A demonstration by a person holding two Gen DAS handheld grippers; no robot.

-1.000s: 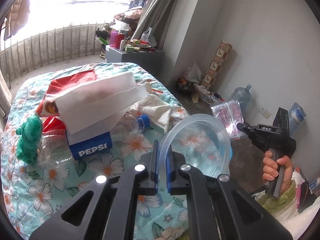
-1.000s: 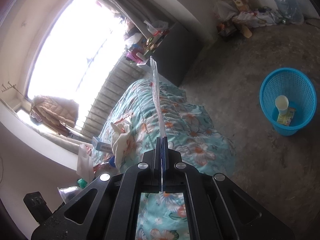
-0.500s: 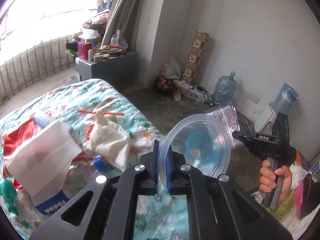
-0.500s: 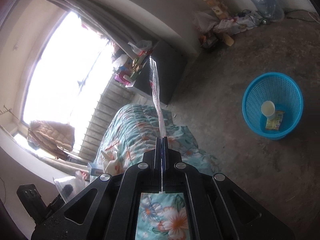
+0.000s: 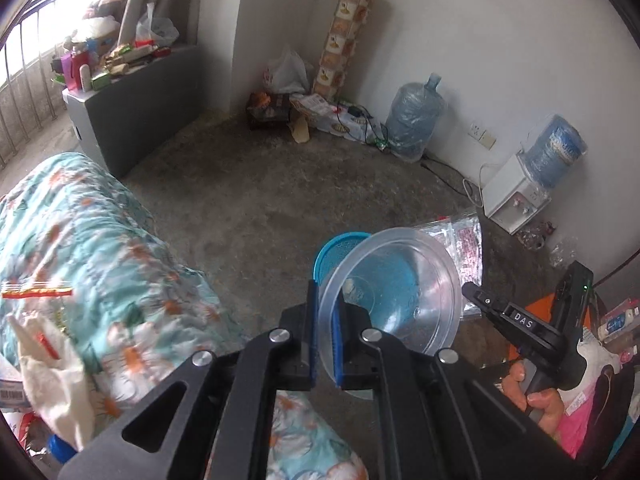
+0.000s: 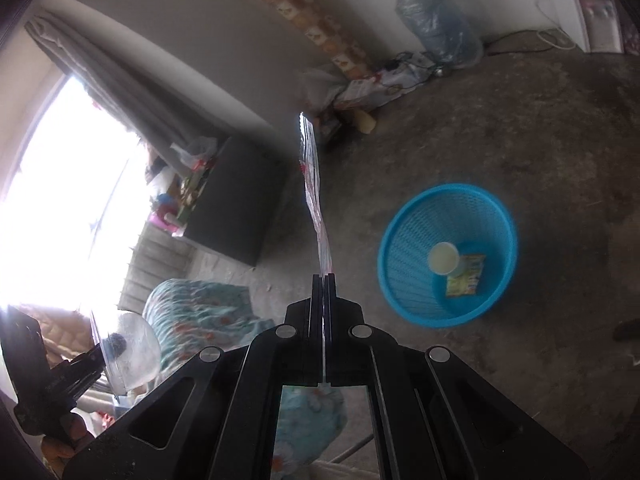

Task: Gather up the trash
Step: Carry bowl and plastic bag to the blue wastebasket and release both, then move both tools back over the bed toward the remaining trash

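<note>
My left gripper (image 5: pixel 326 312) is shut on the rim of a clear plastic bowl (image 5: pixel 400 296), held in the air over the floor; the bowl also shows in the right wrist view (image 6: pixel 128 352). My right gripper (image 6: pixel 323 280) is shut on a thin clear plastic wrapper (image 6: pixel 314 192) that stands up edge-on; in the left wrist view the wrapper (image 5: pixel 460 240) hangs behind the bowl. A blue mesh trash basket (image 6: pixel 412 280) stands on the floor to the right, holding a paper cup (image 6: pixel 444 258) and a yellow packet (image 6: pixel 464 280). It shows behind the bowl (image 5: pixel 332 256) in the left wrist view.
A bed with a floral cover (image 5: pixel 80 248) lies at left with a crumpled tissue (image 5: pixel 52 384) and other litter. A grey cabinet (image 5: pixel 132 100), water jugs (image 5: pixel 412 124), a dispenser (image 5: pixel 516 196) and floor clutter line the walls. Bare concrete floor (image 5: pixel 260 200) lies between.
Both grippers have swung right, away from the bed and toward the blue basket, each still holding its item. The bed litter has slid out of the left view.
</note>
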